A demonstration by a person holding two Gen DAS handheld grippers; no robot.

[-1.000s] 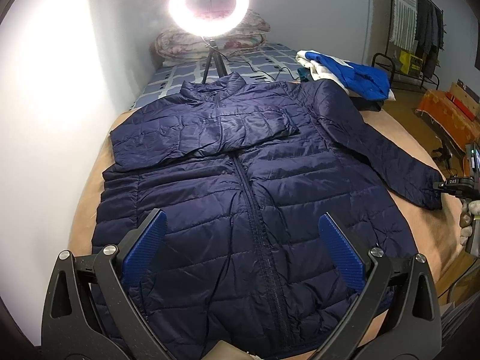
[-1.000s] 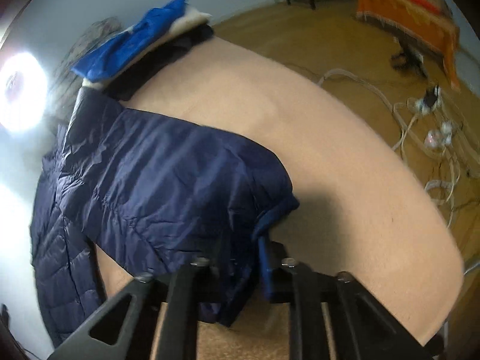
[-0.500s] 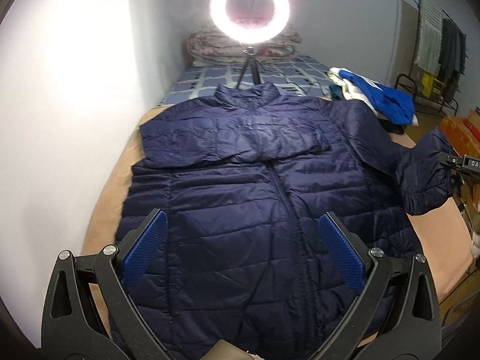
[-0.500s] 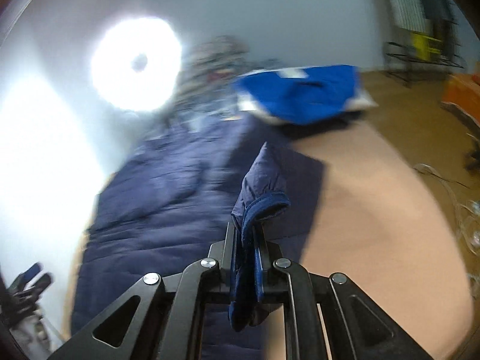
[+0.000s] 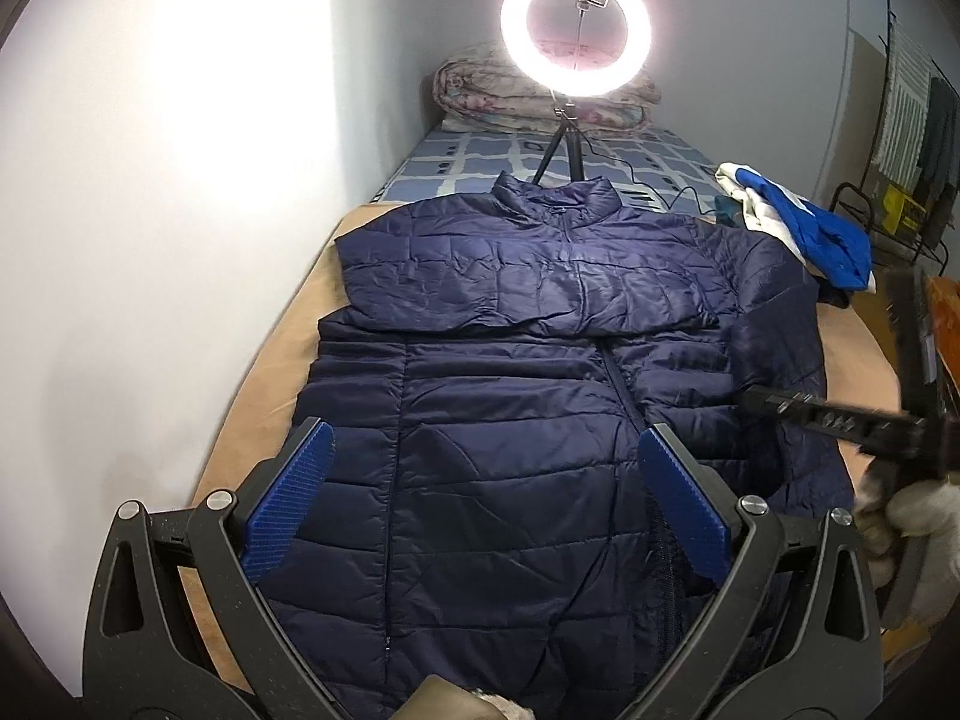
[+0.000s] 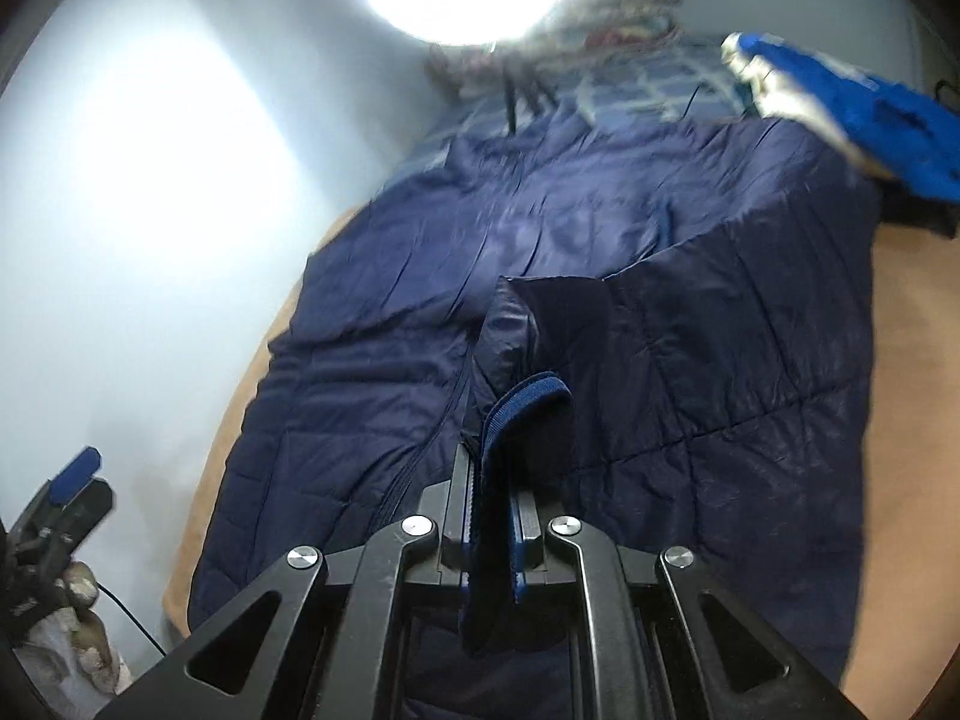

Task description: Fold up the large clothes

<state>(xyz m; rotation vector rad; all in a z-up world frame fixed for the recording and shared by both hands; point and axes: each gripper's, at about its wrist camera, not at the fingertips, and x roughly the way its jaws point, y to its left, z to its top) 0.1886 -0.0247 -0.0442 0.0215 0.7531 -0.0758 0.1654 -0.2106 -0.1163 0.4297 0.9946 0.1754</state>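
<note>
Jacket (image 5: 516,420): one, navy quilted, spread front-up on the bed (image 5: 264,384), one sleeve folded across its chest; likely light, soft, slippery, puffy, best taken by cuff, hem or collar. Cuff (image 6: 522,402): one, clenched in right tool (image 6: 492,558), sleeve lifted over the body. Left tool (image 5: 486,510): released, empty, above the hem; spare blue garment (image 5: 822,234): one

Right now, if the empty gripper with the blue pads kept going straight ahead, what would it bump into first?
Probably the navy jacket. The left gripper points down at its zipped front, jaws open with nothing between them, though how far off the fabric lies is unclear.
</note>
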